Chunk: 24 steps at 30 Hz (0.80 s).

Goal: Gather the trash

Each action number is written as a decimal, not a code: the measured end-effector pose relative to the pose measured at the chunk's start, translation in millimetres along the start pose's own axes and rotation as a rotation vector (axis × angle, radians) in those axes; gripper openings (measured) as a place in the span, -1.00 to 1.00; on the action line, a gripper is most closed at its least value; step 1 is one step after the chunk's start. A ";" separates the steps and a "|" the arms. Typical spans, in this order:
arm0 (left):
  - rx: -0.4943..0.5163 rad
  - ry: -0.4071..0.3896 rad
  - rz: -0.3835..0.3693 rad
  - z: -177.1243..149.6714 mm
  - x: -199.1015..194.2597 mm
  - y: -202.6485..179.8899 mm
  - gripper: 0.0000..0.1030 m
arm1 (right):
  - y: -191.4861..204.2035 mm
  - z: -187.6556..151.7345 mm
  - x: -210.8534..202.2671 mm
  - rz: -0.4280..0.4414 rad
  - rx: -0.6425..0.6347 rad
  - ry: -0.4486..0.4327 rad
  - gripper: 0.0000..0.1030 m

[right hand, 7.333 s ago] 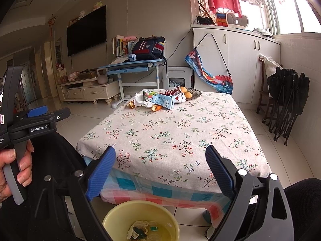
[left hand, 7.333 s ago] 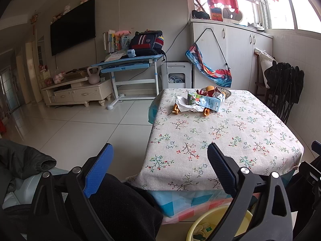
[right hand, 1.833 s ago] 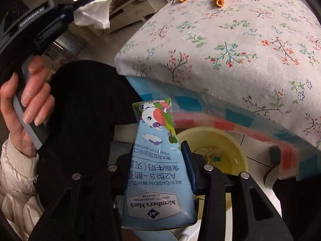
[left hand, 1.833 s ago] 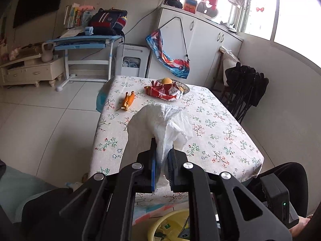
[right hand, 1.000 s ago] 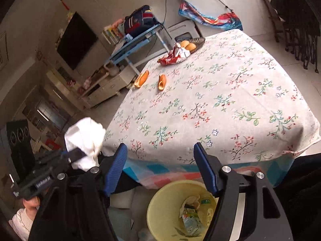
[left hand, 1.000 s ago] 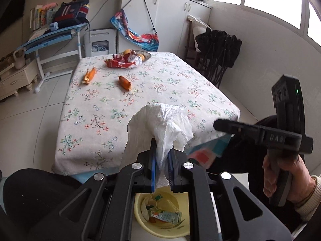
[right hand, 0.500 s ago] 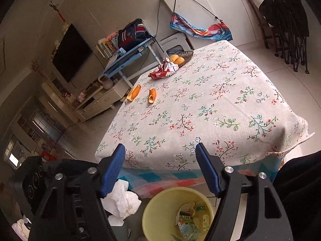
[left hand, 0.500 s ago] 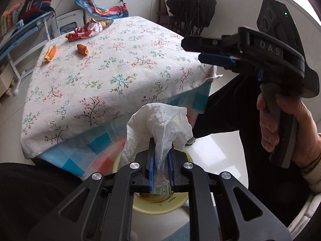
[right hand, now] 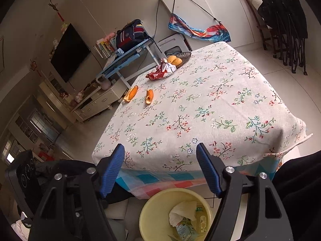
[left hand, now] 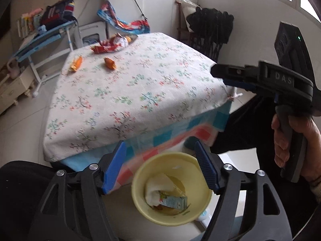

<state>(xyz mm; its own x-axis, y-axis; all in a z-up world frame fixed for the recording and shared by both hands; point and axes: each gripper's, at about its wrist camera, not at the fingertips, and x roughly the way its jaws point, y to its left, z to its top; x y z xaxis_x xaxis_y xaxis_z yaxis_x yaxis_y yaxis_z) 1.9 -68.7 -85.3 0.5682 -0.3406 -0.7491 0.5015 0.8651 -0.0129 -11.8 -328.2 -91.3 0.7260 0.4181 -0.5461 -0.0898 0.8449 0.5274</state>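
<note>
A yellow bin [left hand: 172, 188] stands on the floor by the table's near edge, holding a crumpled white tissue [left hand: 158, 186] and a blue milk carton [left hand: 173, 199]. My left gripper [left hand: 160, 166] is open and empty just above the bin. My right gripper [right hand: 160, 168] is open and empty above the bin [right hand: 176, 214], and it also shows in the left wrist view [left hand: 230, 74]. Two orange peels [right hand: 131, 94] [right hand: 149, 96] and a red wrapper [right hand: 160, 71] lie on the far part of the floral tablecloth [right hand: 200, 110].
A dark basket of oranges [right hand: 179, 59] sits at the table's far edge. A blue desk [right hand: 128, 60], a TV cabinet [right hand: 96, 100] and white cupboards [right hand: 210, 6] stand behind. Black folded chairs [right hand: 286, 30] are at the right. My dark-clothed legs flank the bin.
My left gripper has opened and the white tissue has dropped into the yellow bin. The right gripper has stayed open over the table edge.
</note>
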 end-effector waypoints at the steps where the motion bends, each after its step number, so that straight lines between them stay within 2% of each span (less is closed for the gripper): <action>1: -0.014 -0.030 0.032 1.8 -4.2 4.3 0.43 | 0.8 -0.1 -0.2 -0.002 -0.005 -0.002 0.39; 4: -0.066 -0.092 0.101 7.3 -13.1 19.0 0.47 | 5.3 -0.4 0.1 -0.012 -0.027 -0.005 0.40; 10: -0.132 -0.164 0.183 11.4 -25.1 37.3 0.48 | 15.0 -1.5 0.5 -0.030 -0.081 -0.016 0.45; 24: -0.175 -0.199 0.231 10.9 -28.6 45.3 0.48 | 23.4 -3.2 3.2 -0.048 -0.124 -0.020 0.54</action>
<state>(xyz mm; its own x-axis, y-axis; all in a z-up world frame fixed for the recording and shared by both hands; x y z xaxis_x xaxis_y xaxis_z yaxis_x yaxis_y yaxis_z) 15.4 -23.8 -57.2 0.7782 -0.1791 -0.6019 0.2357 0.9717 0.0156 -13.7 -306.0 -82.7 0.7450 0.3702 -0.5550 -0.1372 0.8991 0.4156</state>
